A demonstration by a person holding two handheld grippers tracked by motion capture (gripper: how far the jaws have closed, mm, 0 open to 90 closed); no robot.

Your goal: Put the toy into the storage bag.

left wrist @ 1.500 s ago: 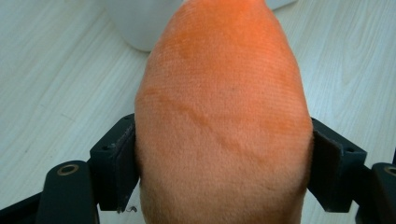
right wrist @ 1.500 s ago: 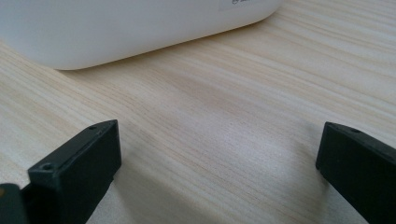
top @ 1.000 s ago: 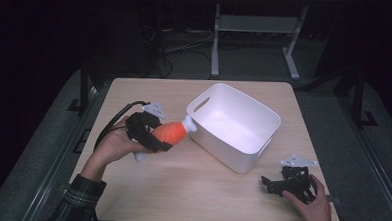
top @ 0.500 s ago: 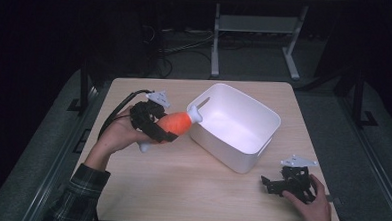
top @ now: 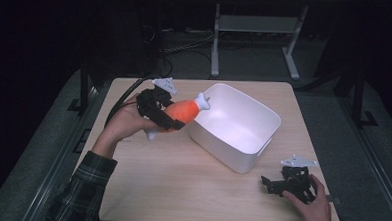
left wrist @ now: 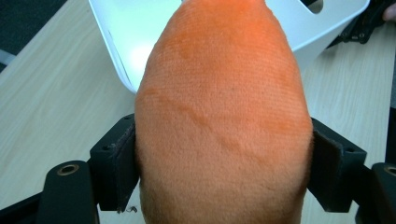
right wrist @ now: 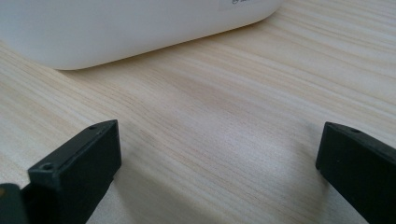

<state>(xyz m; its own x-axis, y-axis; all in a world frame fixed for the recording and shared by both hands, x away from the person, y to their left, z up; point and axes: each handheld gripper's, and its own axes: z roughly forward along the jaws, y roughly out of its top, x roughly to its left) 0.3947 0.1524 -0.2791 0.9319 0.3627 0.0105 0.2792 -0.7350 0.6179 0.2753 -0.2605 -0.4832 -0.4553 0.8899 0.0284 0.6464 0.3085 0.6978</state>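
Two hand-held tools work over a pale wood-grain rectangular worktop [top: 180, 190], the largest thing in the high view, standing on a dark floor. Next in size, a white rounded-rectangular plastic tub [top: 236, 125] sits right of the worktop's centre, turned at an angle to the edges, its interior bare; the left gripper view shows its near wall [left wrist: 126, 42] and the right gripper view its lower outer wall [right wrist: 116, 28] resting on the wood [right wrist: 224, 121]. A grey metal stand [top: 252, 28] rises from the floor beyond the far edge. Lifted above the worktop, an orange plush drumstick-shaped toy with a white knobbed end [top: 183, 111] lies nearly level, its white end just at the tub's near-left rim. The left tool [top: 165, 115], carried by the person's left hand [top: 126, 121] in a plaid sleeve, is clamped on the toy's orange body; in the left gripper view both black jaws press the plush [left wrist: 224, 121] from either side. The right tool [top: 275, 186], resting on the worktop near its front right corner beneath the right hand [top: 310, 205], is spread wide and holds nothing; in the right gripper view its jaws stand well apart, with bare wood between them.
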